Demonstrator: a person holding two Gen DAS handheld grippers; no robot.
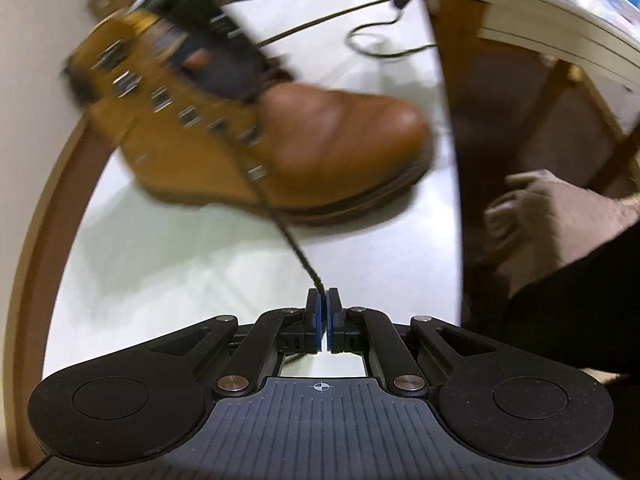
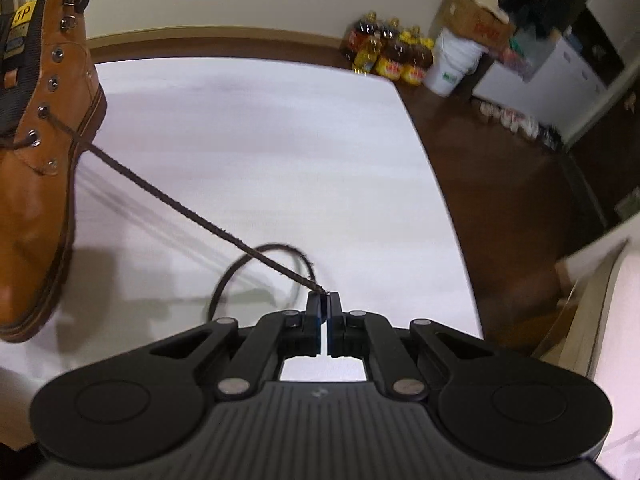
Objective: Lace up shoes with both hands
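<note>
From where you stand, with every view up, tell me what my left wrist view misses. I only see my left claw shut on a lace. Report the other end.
Observer: The right claw is shut on the other lace end, pulled taut from the boot.
Operator: Give me the eyelet it leaves.
Observer: It leaves an eyelet low in the row, third from the bottom of those showing; the eyelets above it look empty.
Operator: Tell me about slack.
Observer: A loose loop of lace lies on the white table just ahead of the right claw.
</note>
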